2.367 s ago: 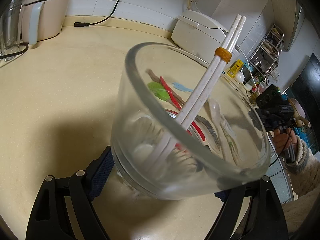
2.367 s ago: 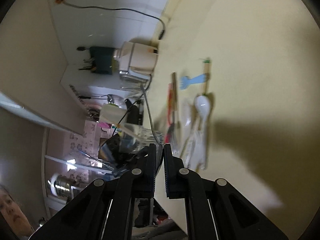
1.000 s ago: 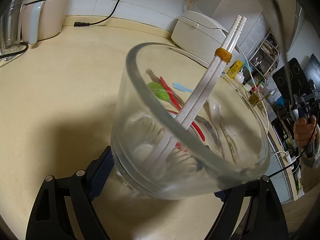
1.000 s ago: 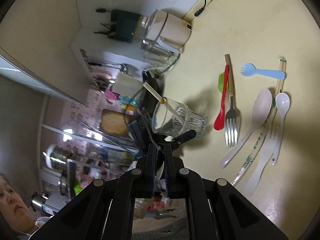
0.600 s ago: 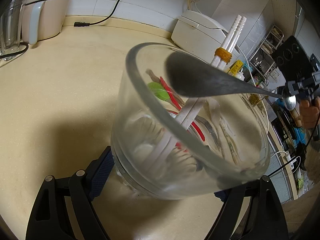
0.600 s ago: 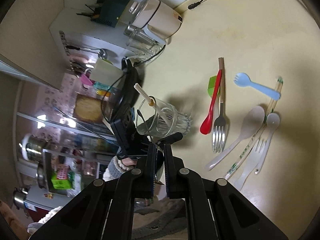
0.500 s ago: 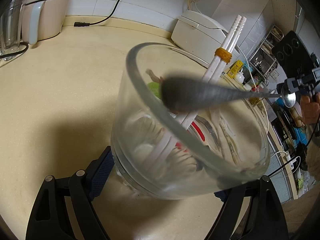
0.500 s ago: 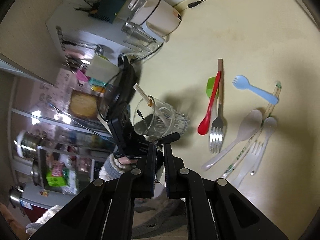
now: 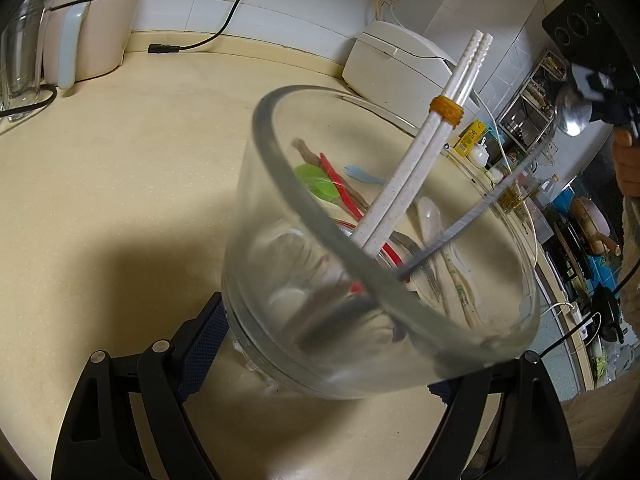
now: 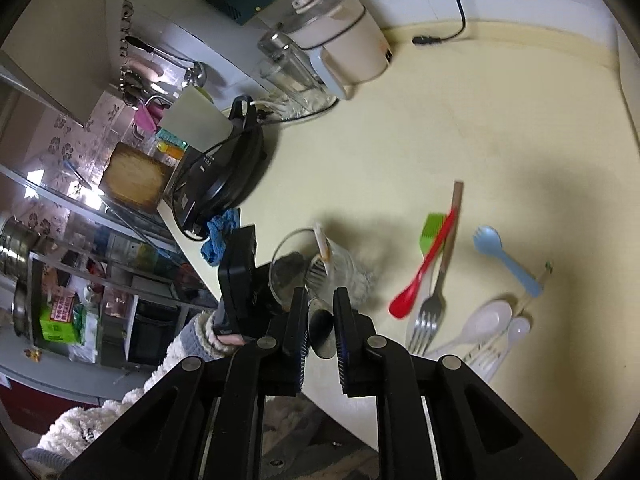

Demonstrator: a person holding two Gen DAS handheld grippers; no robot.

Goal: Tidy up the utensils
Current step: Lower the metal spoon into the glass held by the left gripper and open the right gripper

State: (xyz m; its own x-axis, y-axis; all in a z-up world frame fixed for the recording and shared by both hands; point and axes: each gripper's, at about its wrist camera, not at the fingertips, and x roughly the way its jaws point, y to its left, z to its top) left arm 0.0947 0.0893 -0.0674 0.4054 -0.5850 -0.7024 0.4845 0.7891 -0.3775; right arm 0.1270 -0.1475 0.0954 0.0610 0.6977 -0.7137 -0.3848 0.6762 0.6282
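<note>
**Metal spoon lowered into the glass as the right jaws part**

In the left wrist view, a clear glass fills the centre of the frame and is clamped at its base between the fingers of the left gripper. A pair of white chopsticks, bound by an orange band, leans inside it. A metal spoon is seen with its bowl at the upper right, at the right gripper, and its handle slanting down into the glass.

In the right wrist view, the right gripper sits at lower centre, its jaws opening, with the spoon's bowl between the pads. On the cream countertop, right of centre, lie a red spoon, a metal fork, a green brush and a blue spork.
</note>
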